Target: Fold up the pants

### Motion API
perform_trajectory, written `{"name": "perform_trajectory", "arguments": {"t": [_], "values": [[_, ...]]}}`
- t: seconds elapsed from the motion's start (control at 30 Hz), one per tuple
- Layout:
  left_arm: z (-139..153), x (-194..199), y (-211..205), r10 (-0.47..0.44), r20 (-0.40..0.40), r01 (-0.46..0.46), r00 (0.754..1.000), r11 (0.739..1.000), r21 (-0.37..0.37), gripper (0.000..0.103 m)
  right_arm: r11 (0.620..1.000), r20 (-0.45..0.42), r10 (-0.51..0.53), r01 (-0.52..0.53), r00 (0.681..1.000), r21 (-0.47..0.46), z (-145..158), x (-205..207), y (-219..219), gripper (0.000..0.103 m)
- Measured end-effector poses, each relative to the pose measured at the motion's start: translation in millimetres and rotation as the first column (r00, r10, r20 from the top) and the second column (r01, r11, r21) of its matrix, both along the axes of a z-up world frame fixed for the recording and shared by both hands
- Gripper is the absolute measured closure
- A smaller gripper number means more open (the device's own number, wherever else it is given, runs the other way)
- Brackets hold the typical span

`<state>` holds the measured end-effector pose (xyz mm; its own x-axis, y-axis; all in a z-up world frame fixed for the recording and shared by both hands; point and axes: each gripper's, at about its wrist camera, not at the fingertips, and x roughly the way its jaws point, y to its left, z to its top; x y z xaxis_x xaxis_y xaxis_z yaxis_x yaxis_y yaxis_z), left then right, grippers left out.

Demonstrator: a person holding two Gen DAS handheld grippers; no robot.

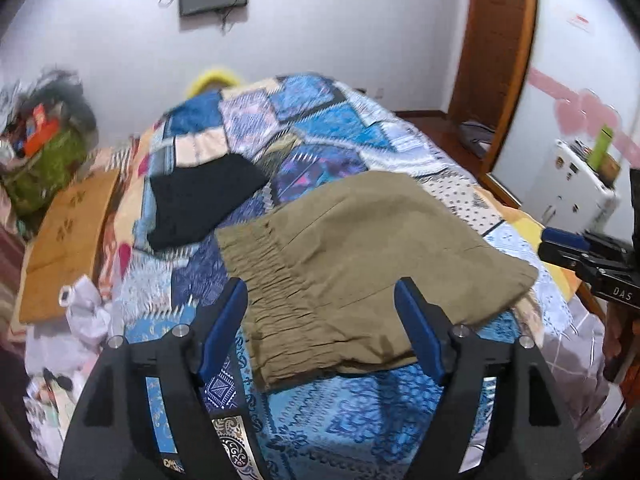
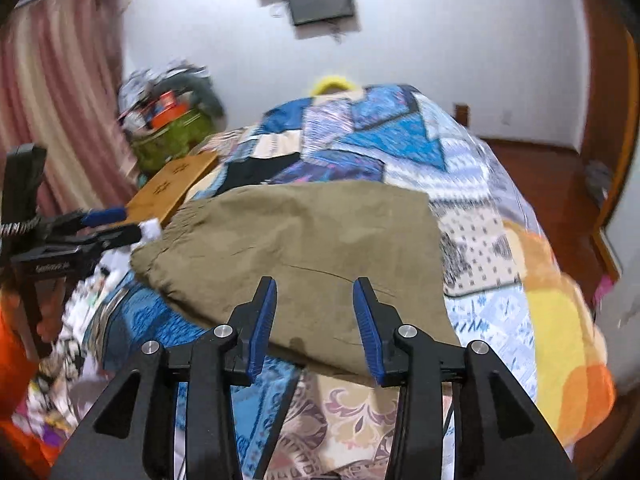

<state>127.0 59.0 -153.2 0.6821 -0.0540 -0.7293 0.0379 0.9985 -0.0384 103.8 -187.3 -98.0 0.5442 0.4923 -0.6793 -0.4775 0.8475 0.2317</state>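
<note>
the left gripper (image 1: 320, 320) is right up close, and its two blue fingers (image 1: 224, 328) stand wide apart. the stretchy waist end of the green-brown pants (image 1: 360, 248) lies just in front of them and a bit under them, but the fingers do not press on the cloth. they hold nothing.

the right gripper (image 2: 316, 320) is close too, at the other end of the pants (image 2: 304, 240). its fingers (image 2: 262, 328) are open about halfway. the near edge of the pants lies below the gap, and nothing is pinched there either.

the pants lie flat on the bed (image 1: 304, 420), already folded into a short, wide bundle. the long way of the bundle runs from one gripper across to the other, so each hand has its own end, and both look about as near.

i think the fold has just been laid down and let go. any next fold would need a fresh hold on the near edge.

a black cloth (image 1: 200, 200) lies farther back on the bed.
</note>
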Motion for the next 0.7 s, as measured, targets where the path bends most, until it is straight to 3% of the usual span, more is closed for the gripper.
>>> {"name": "perform_trajectory", "arguments": {"t": [0.13,0.23,0.3,0.4,0.5,0.6,0.7], "values": [[-31,17,12,0.035,-0.129,-0.04,0.991,0.999,-0.037,0.027,0.997,-0.091,-0.07,0.071,0.993,0.01,-21,15,-9,0.066],[-58,20,7,0.026,-0.209,-0.034,0.977,0.999,-0.038,0.025,0.992,-0.155,-0.127,0.124,0.98,-0.029,-41,22,-14,0.057],[-67,15,2,0.023,-0.194,-0.027,0.981,1.0,-0.015,0.025,0.993,-0.199,-0.12,0.119,0.973,-0.019,-55,21,-15,0.057],[-67,9,-3,0.004,-0.153,0.006,0.988,0.998,0.065,0.031,0.991,-0.158,-0.129,0.121,0.979,-0.057,-58,15,-14,0.052],[-66,8,6,0.01,-0.139,0.007,0.99,0.993,0.12,0.03,0.989,-0.182,-0.143,0.135,0.973,-0.056,-60,16,-21,0.049],[-67,10,25,0.049,-0.141,-0.033,0.989,0.993,0.117,0.029,0.985,-0.214,-0.174,0.172,0.961,-0.029,-66,16,-34,0.044],[-71,13,41,0.061,-0.161,-0.056,0.985,0.998,0.035,0.026,0.979,-0.249,-0.186,0.2,0.95,0.03,-73,11,-43,0.044]]}}
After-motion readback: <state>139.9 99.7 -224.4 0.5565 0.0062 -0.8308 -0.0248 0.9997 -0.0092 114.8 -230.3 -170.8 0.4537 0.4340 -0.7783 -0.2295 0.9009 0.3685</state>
